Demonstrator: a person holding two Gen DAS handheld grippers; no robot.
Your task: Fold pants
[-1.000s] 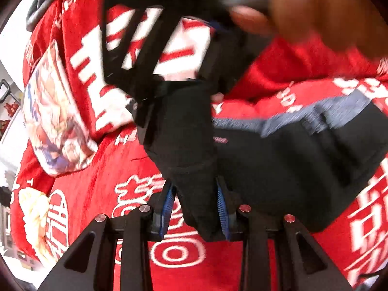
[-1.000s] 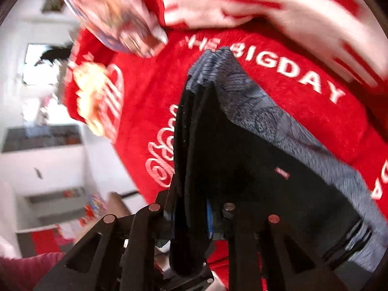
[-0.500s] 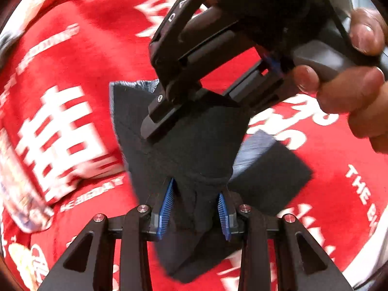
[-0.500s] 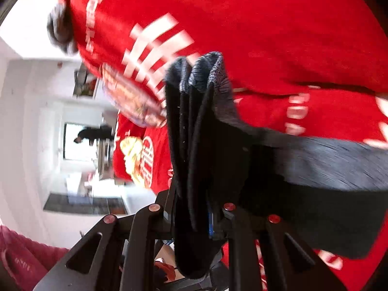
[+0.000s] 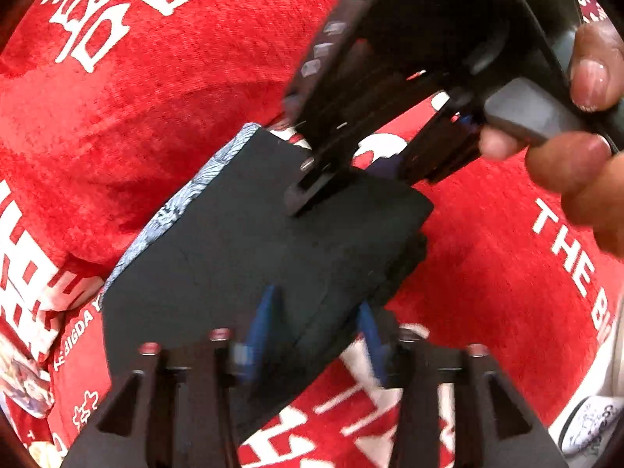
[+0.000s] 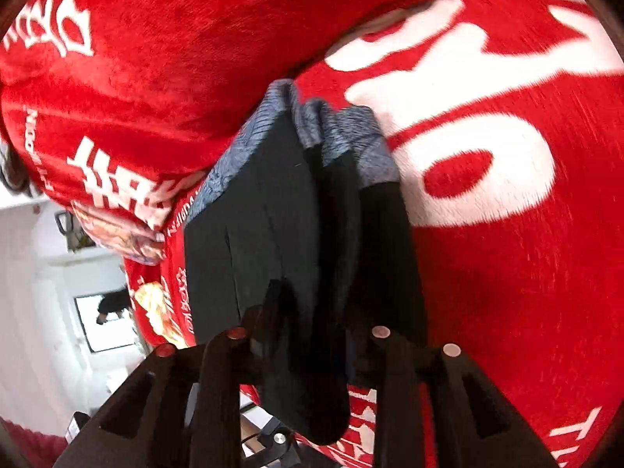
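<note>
The black pants [image 5: 249, 249], with a grey patterned waistband [image 5: 175, 206], are folded into a thick flat packet over the red blanket [image 5: 128, 117]. My left gripper [image 5: 316, 323] is shut on the packet's near edge, blue pads on either side of it. My right gripper [image 5: 339, 179] comes in from the top right of the left wrist view, held by a hand [image 5: 577, 124], shut on the packet's far edge. In the right wrist view the right gripper [image 6: 316, 335] clamps the stacked layers of the pants [image 6: 273, 210].
A red blanket with white lettering [image 6: 487, 148] covers the whole surface. A printed cushion [image 6: 117, 234] lies at the left edge. A white room with a doorway [image 6: 97, 323] shows beyond the blanket's edge at lower left.
Both grippers have swung the hanging pants down and flattened them into a compact folded packet on the blanket. Both still grip the fabric.
</note>
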